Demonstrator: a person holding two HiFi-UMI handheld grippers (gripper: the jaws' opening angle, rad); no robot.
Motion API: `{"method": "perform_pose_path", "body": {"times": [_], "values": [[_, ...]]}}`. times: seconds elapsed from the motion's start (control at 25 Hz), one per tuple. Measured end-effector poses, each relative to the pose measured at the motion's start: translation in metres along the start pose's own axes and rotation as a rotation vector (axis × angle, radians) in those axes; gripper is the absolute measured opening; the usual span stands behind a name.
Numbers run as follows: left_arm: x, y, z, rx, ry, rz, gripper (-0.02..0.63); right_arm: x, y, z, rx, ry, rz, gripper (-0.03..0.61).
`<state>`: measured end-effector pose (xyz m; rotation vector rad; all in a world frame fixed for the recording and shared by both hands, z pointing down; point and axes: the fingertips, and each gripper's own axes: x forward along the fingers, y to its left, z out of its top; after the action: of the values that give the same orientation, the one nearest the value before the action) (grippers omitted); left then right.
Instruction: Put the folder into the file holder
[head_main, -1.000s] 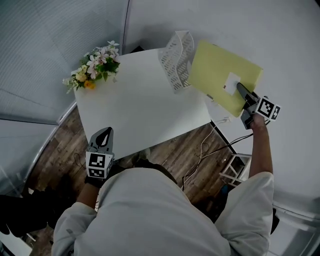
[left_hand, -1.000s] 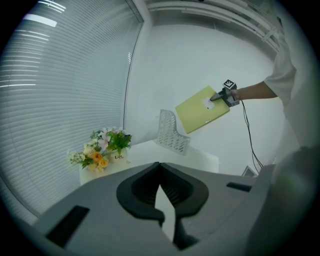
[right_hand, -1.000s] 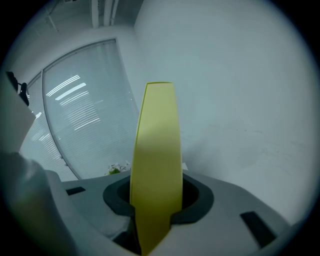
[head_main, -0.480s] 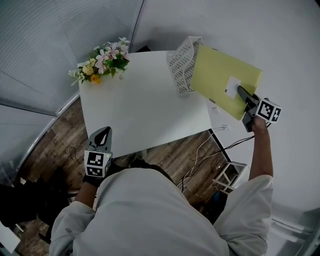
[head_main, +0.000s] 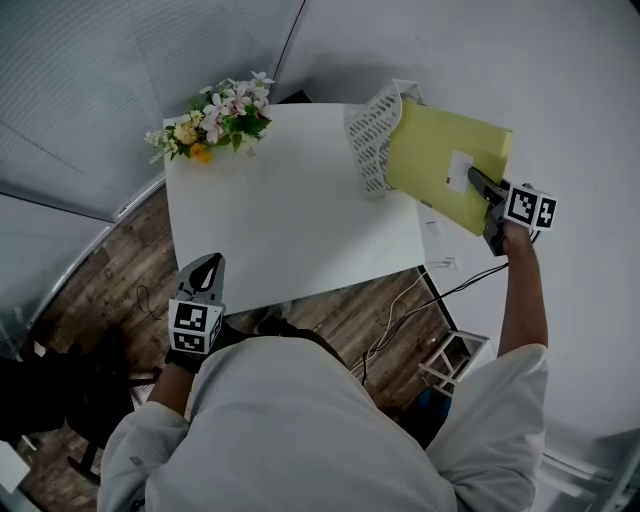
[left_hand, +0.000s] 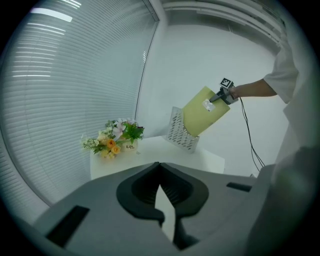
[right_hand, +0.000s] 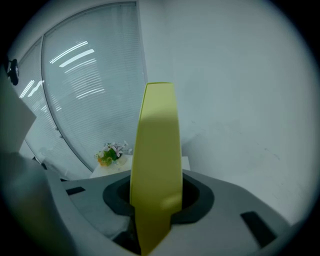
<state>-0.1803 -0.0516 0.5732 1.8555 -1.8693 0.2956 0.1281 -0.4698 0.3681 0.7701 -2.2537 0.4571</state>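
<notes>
Left tongs (head_main: 205, 265): I am holding these at the lower left of the head view, just off the near edge of the white table (head_main: 290, 225). The jaws are pressing tip to tip, and nothing is sitting between them.

Right tongs (head_main: 478, 183): I am holding these out at the right of the head view, beyond the table's right edge. The jaws are pinching the yellow folder (head_main: 435, 160) near its white label.

The folder is hanging tilted in the air. Its lower left edge is meeting the open top of the white lattice file holder (head_main: 372, 135), which is standing at the table's upper right corner. I cannot tell whether that edge is inside a slot.

A flower bunch (head_main: 215, 125) is sitting at the table's upper left corner, well apart from the holder.
</notes>
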Motion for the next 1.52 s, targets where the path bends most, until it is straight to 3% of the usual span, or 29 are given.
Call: {"method": "perform_pose_path", "body": {"times": [0.48,1.0,1.52], "values": [[-0.004,0.027,-0.018,-0.074,0.021,0.059,0.008,0.052,0.006,0.016,-0.117,0.206,-0.035,0.153],[-0.001,0.040,-0.022,-0.118,0.027,0.096,0.008,0.098,0.012,0.040,-0.159,0.431,-0.024,0.158],[-0.007,0.048,-0.039,-0.157,0.056,0.131,0.008,0.139,0.010,0.042,-0.176,0.568,-0.019,0.160]]}}
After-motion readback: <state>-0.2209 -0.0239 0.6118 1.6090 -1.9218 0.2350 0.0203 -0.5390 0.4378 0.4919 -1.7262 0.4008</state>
